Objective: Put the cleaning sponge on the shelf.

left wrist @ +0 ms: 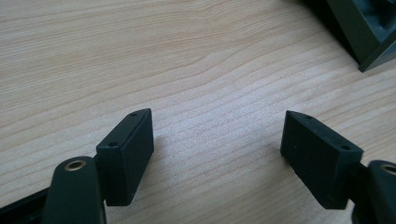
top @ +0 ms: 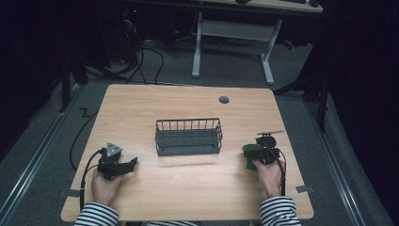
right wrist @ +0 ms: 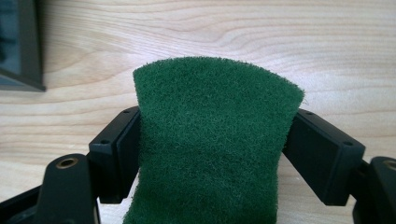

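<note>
A green scouring pad (right wrist: 215, 154) sits pinched between the jaws of my right gripper (right wrist: 215, 116), bowed upward by the squeeze, just above the wooden table. In the high view the right gripper (top: 252, 154) holds the pad (top: 248, 164) right of a dark wire basket (top: 188, 136). My left gripper (top: 131, 164) rests low on the table's left front, left of the basket. Its jaws (left wrist: 217, 126) stand wide open over bare wood with nothing between them.
A corner of the basket (left wrist: 366, 32) shows at the top right of the left gripper view, and its edge (right wrist: 25, 51) at the top left of the right gripper view. A round cable hole (top: 224, 100) lies behind the basket. Cables and a white desk frame (top: 235, 33) stand beyond the table.
</note>
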Tool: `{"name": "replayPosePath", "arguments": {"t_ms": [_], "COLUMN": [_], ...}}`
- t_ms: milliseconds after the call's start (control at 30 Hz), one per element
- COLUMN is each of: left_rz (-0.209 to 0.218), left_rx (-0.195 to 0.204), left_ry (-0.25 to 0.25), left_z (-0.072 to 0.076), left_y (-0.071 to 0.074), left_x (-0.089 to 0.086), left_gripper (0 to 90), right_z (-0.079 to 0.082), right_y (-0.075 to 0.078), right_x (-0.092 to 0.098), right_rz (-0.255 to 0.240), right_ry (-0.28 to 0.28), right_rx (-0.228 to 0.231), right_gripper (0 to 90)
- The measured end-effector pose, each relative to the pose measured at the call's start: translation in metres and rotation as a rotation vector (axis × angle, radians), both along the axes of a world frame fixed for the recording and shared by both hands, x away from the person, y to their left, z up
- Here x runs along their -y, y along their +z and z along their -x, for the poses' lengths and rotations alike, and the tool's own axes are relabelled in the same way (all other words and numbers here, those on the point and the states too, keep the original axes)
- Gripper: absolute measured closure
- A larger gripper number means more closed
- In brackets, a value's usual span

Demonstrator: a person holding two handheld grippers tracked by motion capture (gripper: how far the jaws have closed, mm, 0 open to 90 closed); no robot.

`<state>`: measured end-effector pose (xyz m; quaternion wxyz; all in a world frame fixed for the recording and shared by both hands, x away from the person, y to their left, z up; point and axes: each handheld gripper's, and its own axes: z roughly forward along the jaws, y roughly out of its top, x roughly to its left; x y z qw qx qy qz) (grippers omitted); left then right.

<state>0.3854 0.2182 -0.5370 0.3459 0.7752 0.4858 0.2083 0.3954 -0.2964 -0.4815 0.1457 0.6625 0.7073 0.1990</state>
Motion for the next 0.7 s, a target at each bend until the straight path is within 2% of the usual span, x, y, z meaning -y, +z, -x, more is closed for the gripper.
{"name": "replayPosePath", "arguments": {"t_ms": [167,267,567,700], "left_rz": [0.0,0.0,0.0,0.0], "left_rx": [0.002,0.002,0.002,0.002], "left_ry": [0.002,0.002,0.002,0.001], "left_z": [0.0,0.0,0.0,0.0], "left_y": [0.0,0.0,0.0,0.0], "left_x": [0.0,0.0,0.001,0.001], "left_gripper": [26.2,26.2,26.2,26.2], "right_z": [0.002,0.004,0.006,0.007], "right_y": [0.008,0.016,0.027,0.037], "right_x": [-0.002,-0.002,-0.001,-0.002], "right_rz": [0.006,0.001,0.005,0.001], "right_ry": [0.025,0.042,0.066,0.087], "right_rx": [0.015,0.043,0.067,0.096], "right_gripper": [23.7,23.8,23.9,23.9]}}
